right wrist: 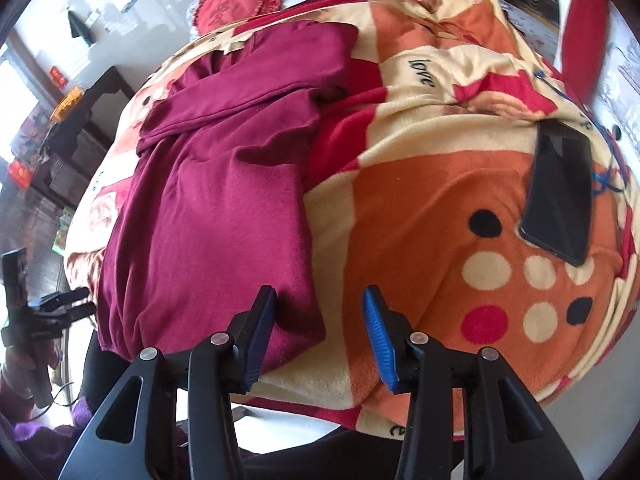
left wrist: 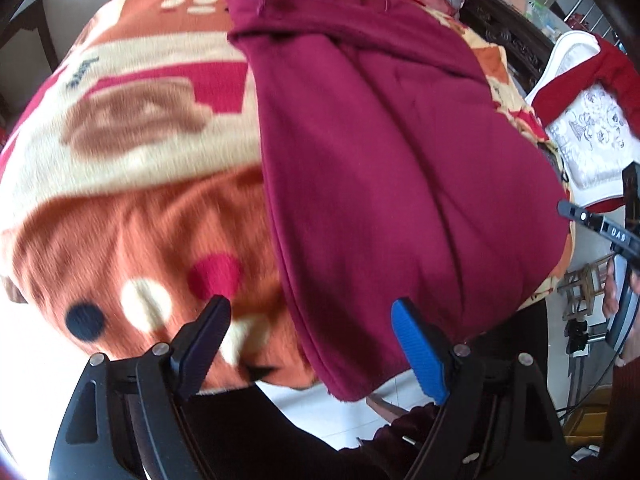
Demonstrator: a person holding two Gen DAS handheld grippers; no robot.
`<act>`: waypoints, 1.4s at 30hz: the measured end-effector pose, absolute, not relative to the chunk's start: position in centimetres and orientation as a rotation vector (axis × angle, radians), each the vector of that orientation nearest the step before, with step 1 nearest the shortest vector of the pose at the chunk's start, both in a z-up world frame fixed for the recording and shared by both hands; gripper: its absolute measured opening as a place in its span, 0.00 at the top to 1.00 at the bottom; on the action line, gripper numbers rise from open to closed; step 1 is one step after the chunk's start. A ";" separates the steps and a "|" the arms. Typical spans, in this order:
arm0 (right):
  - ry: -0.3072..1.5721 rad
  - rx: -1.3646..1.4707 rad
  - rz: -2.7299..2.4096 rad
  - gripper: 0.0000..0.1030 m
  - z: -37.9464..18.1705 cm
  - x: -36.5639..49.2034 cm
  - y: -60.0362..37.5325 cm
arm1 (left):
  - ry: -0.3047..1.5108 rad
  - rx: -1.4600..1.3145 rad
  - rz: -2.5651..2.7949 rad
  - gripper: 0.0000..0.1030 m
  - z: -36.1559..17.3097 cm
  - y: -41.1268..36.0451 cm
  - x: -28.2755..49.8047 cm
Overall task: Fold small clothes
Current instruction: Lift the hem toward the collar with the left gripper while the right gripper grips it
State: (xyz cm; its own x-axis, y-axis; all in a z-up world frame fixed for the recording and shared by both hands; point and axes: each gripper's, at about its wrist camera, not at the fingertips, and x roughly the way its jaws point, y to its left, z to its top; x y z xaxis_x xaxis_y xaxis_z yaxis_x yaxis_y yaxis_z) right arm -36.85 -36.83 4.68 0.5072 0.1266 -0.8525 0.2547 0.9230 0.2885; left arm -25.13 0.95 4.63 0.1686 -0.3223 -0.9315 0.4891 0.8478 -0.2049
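Maroon garment (left wrist: 392, 168) lies spread on a patterned blanket (left wrist: 132, 208) that covers a bed; its near hem hangs slightly over the blanket's front edge. In the right wrist view the garment (right wrist: 208, 200) shows a sleeve folded across its upper part, and the body runs down toward the camera.

The left hand-held gripper (left wrist: 312, 336) is held wide, with nothing between its fingers. Its blue-padded finger (left wrist: 420, 356) sits over the garment's lower hem, while the dark finger (left wrist: 200, 344) is over bare blanket, so the garment's left edge runs up between the two. Whether either pad touches the cloth cannot be told.

The right hand-held gripper (right wrist: 320, 332) is also wide and holds nothing. Its dark finger (right wrist: 258, 336) is over the garment's lower right corner and its blue finger (right wrist: 380, 340) over the blanket just beside it; the garment lies mostly to the left of this gripper.

A black phone (right wrist: 560, 188) lies on the blanket well apart from the garment, to the right. Two red heart cushions (right wrist: 236, 4) sit beyond the blanket's far edge.
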 end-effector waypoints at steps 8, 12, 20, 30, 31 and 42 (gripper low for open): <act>1.015 0.510 0.188 0.99 5.3 -36.6 -35.1 | 1.352 0.126 -0.647 0.41 2.9 -0.7 -25.4; 0.980 0.388 0.165 0.95 6.7 -37.4 -34.4 | 1.352 0.115 -0.647 0.41 2.9 -0.4 -25.2; 1.031 0.551 0.182 0.84 3.1 -37.7 -35.9 | 1.364 0.050 -0.640 0.40 2.8 1.5 -24.9; 1.050 0.545 0.277 0.83 4.3 -37.3 -34.7 | 1.355 0.055 -0.648 0.41 3.3 1.2 -25.3; 1.063 0.557 0.288 0.83 3.7 -37.4 -34.8 | 1.357 0.052 -0.646 0.40 3.2 0.8 -25.4; 0.988 0.535 0.277 1.00 3.2 -38.4 -34.0 | 1.303 0.073 -0.625 0.91 4.3 0.8 -26.0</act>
